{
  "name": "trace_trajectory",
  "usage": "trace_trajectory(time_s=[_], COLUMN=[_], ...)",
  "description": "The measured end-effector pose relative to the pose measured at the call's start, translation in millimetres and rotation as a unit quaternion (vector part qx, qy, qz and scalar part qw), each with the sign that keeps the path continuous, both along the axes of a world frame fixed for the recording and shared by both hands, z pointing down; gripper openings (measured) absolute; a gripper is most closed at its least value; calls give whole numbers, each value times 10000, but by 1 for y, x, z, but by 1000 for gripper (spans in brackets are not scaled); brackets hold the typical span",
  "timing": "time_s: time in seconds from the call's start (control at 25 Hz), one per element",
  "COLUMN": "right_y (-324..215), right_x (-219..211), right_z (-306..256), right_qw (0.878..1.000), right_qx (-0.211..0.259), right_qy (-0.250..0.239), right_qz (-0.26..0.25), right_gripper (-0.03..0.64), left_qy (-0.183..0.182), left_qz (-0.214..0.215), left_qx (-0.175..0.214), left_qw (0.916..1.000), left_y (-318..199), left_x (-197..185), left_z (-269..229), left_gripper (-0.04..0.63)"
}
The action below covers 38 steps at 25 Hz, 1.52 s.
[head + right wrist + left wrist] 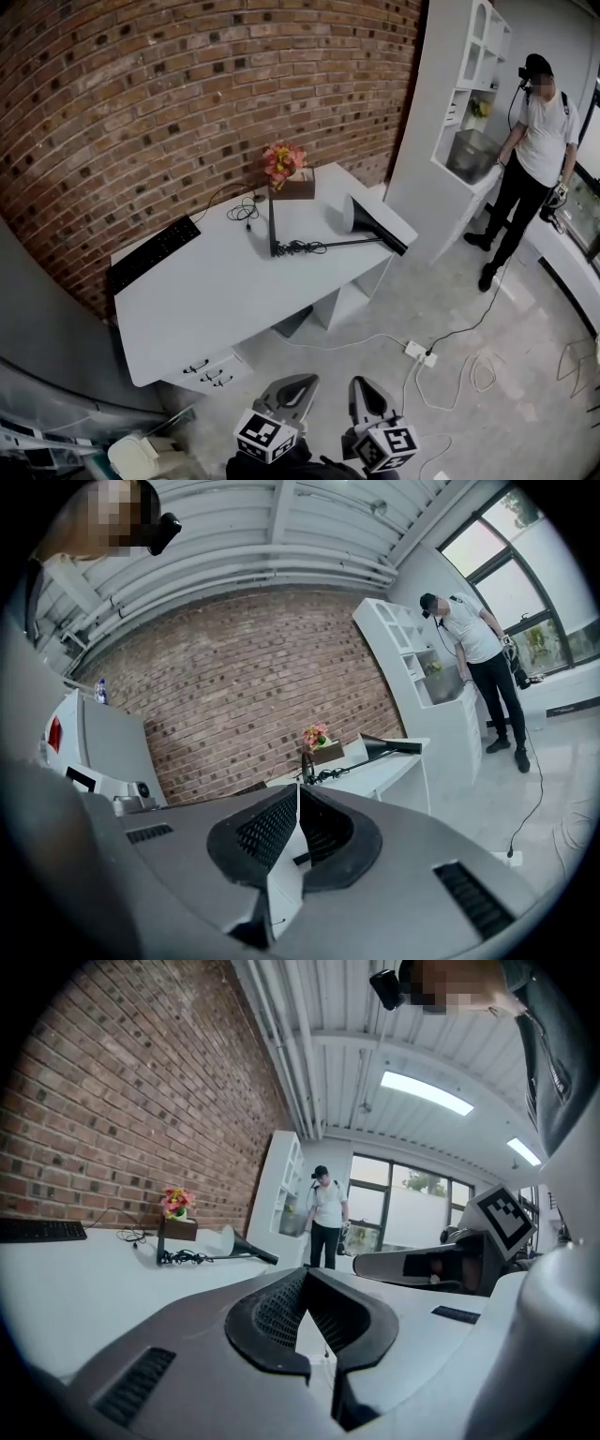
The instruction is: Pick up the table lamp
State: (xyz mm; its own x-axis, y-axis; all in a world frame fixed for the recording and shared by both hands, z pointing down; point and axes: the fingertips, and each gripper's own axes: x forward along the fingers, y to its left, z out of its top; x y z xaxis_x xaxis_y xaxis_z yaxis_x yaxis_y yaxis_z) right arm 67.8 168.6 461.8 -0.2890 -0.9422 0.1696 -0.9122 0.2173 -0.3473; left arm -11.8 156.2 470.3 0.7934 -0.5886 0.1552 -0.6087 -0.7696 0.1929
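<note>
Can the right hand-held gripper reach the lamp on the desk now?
Probably not yet: the right hand-held gripper is shut, well short of the desk. Nothing stands between it and the lamp.

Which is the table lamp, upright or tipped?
Tipped: the table lamp lies flat on the desk, shade on its side near the edge.

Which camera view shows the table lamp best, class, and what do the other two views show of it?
The head view: the table lamp lies whole on the white desk, seen from above. The left and right gripper views show the table lamp small, distant and side-on.
</note>
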Motion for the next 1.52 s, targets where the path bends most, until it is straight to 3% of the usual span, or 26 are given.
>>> trace_trajectory(time_s=[0.72,1.52], right_y=[-57,-55], right_x=[-23,-33], right_z=[3,17], right_qw=[9999,9995], right_qx=[-89,-267], right_qy=[97,-106], right_qz=[35,-140], right_gripper=[14,14], left_qy=[-56,-125], left_qz=[-79,-269], left_qx=[-1,-260], left_qw=[10000,9992], left_y=[-66,-54], left_x=[-35,-44], left_z=[4,23], left_gripper=[5,5])
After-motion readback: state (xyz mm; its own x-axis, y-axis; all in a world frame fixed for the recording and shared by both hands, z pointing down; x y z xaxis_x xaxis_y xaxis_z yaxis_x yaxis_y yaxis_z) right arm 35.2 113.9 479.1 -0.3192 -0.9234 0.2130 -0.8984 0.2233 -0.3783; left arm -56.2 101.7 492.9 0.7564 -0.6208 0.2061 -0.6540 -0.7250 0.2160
